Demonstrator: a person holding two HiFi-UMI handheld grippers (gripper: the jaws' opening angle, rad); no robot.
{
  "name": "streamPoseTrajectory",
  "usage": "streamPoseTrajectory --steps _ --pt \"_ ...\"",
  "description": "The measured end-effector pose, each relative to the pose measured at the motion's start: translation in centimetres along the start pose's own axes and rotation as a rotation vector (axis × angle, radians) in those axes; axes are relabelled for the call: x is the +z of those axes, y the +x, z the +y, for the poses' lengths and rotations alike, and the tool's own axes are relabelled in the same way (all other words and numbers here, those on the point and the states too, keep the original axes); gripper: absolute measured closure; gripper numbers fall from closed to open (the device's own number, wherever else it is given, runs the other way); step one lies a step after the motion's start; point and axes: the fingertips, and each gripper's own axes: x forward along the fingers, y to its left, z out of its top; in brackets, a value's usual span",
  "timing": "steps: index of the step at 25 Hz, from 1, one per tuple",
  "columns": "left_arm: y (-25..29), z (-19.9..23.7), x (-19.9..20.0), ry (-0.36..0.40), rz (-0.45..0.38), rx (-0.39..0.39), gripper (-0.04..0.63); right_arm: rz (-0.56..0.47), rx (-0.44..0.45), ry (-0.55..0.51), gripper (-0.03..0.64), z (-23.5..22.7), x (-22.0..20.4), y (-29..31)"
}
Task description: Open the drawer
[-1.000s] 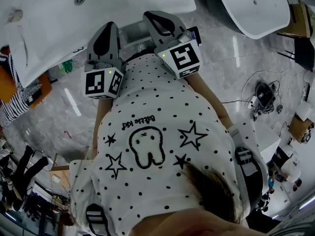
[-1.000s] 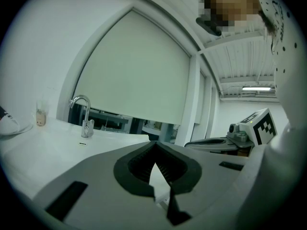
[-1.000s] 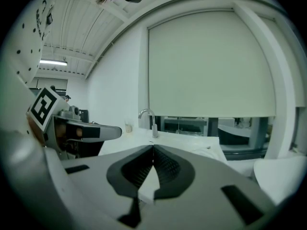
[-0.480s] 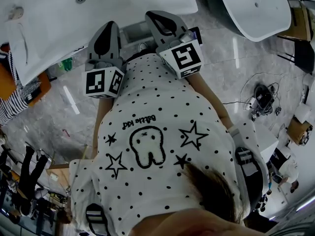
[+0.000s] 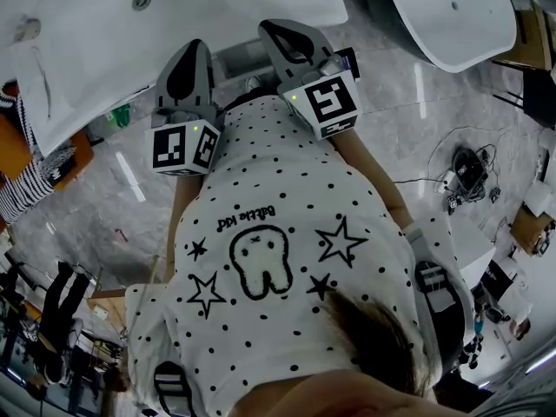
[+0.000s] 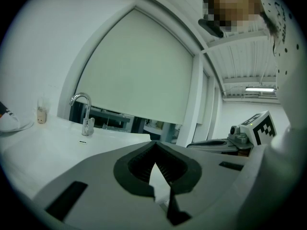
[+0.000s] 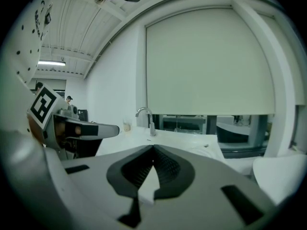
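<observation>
Head view (dotted shirt (image 5: 287, 189) blocks much) shows left tongs (image 5: 192, 49) and right tongs (image 5: 278, 29) pressed together, empty.

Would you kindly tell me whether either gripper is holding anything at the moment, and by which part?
Nothing is held: the left gripper and right gripper are both shut and empty.

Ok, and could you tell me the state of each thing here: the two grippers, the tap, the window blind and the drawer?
left gripper: shut, nothing between its jaws.
right gripper: shut, nothing between its jaws.
tap: no water seen running.
window blind: lowered most of the way, with a gap at the bottom.
drawer: cannot be made out in any view, so open or closed is unknown.
</observation>
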Motion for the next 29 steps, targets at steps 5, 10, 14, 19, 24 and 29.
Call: streamPoseTrajectory --steps 5,10,14,19,24,29 --pt "0.02 -0.17 0.03 0.009 0.006 -0.005 0.591 0.001 -0.001 0.018 0.603 -0.16 0.04 -0.07" --pt "0.00 -0.04 0.23 0.013 0.003 -0.004 0.591 -0.010 0.000 0.013 0.603 -0.14 0.35 0.04" --pt "0.09 -0.01 0.37 0.015 0.000 -0.005 0.591 -0.013 -0.003 0.017 0.603 -0.26 0.49 0.07" --pt "0.09 -0.06 0.19 0.014 -0.003 -0.009 0.591 -0.012 -0.004 0.010 0.603 -0.18 0.27 0.06" --pt "0.15 -0.13 0.19 0.013 -0.005 -0.013 0.591 -0.010 -0.009 0.008 0.603 -0.26 0.27 -0.02" --pt "0.12 -0.06 0.10 0.013 0.000 -0.010 0.591 -0.014 -0.006 0.004 0.603 -0.18 0.26 0.05"
